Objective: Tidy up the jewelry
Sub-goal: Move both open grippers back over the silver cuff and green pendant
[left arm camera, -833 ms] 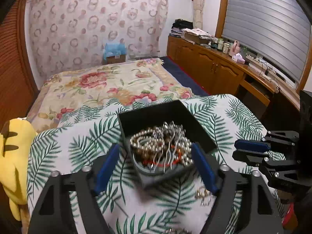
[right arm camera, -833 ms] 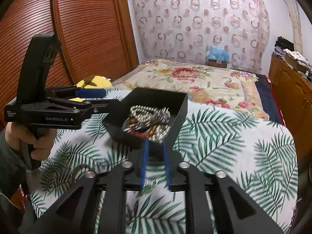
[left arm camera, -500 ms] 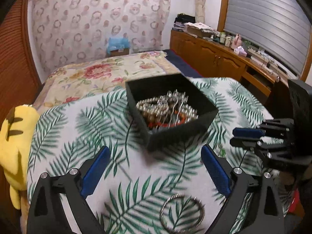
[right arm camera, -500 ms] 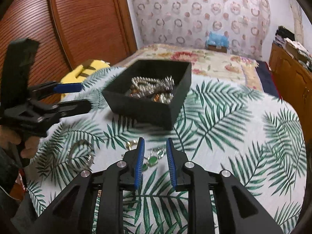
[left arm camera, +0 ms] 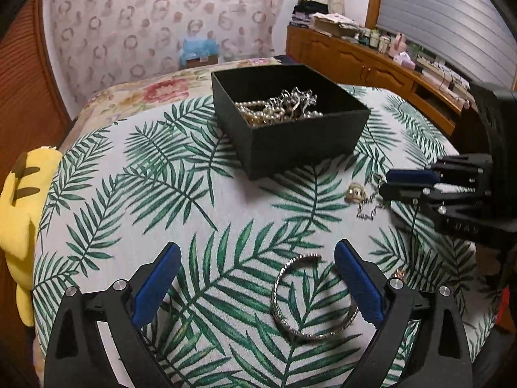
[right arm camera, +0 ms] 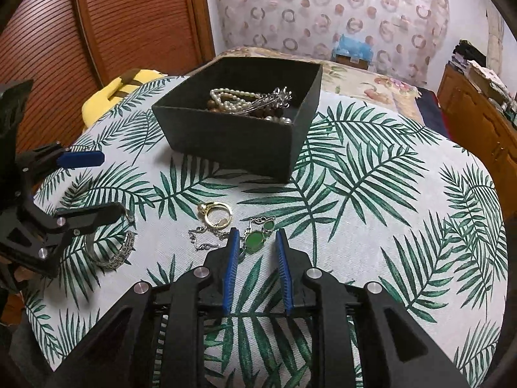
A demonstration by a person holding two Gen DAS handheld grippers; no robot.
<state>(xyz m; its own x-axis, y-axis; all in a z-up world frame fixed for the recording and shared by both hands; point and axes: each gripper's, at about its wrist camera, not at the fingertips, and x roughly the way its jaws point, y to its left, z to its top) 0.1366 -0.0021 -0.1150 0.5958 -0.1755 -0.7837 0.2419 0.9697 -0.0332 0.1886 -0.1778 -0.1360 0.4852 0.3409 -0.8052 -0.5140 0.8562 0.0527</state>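
Note:
A black box [left arm camera: 290, 142] [right arm camera: 239, 142] holding pearls and silver pieces stands on the palm-leaf tablecloth [left arm camera: 161, 177]. My left gripper [left arm camera: 257, 249] [right arm camera: 103, 184] is open wide, low over the cloth. A silver bangle [left arm camera: 315, 297] [right arm camera: 113, 252] lies between its fingers, nearer the right one. My right gripper [right arm camera: 257, 236] [left arm camera: 407, 182] is open a little. A green pendant [right arm camera: 255, 241] lies on the cloth between its fingertips, and the pads are not pressing on it. A gold ring [right arm camera: 216, 213] [left arm camera: 355, 190] and a thin silver chain [right arm camera: 203, 241] lie just left of it.
A yellow plush toy [left arm camera: 19, 210] [right arm camera: 129, 80] sits off the table's left edge. Behind the table is a bed with a floral cover [left arm camera: 155, 90]. Wooden cabinets [left arm camera: 371, 64] run along the right wall, and slatted wooden doors [right arm camera: 97, 32] stand at the left.
The box, raised and tilted close to both grippers before, now rests flat and farther off. My left jaws have spread wide over the bangle. My right jaws have parted slightly, leaving the green pendant on the cloth.

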